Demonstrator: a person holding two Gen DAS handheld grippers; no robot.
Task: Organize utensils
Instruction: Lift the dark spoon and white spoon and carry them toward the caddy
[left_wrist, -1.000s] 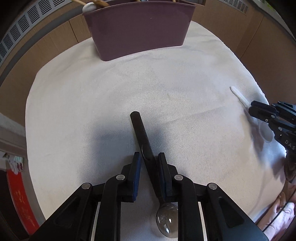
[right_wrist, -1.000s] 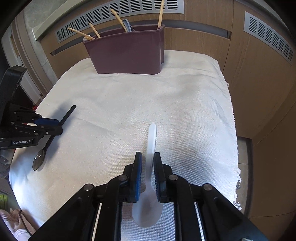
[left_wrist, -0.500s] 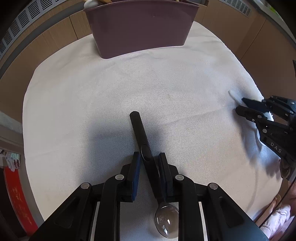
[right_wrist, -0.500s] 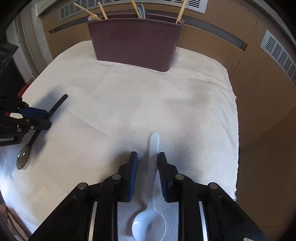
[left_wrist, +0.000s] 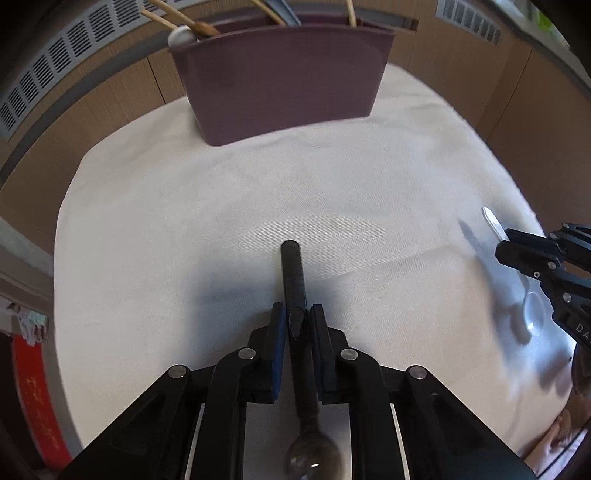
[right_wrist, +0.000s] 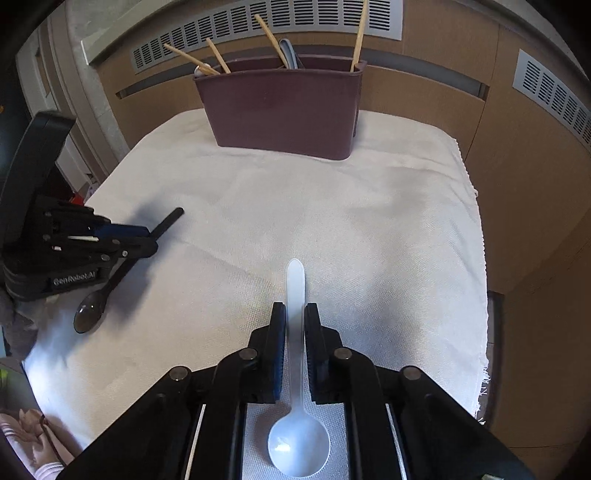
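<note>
Right wrist: right hand-held gripper (right_wrist: 294, 321) clamps white spoon (right_wrist: 296, 387), handle pointing toward caddy (right_wrist: 282, 110).

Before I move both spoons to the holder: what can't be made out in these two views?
- Holder inside: both views; its front wall hides the dividers and free space.
- Black spoon bowl: left view, cut by the bottom edge and blurred; right view, its handle is partly behind the left gripper.
- White spoon in the left view: the right gripper covers part of it.
- Whether either spoon is off the cloth: unclear.
</note>
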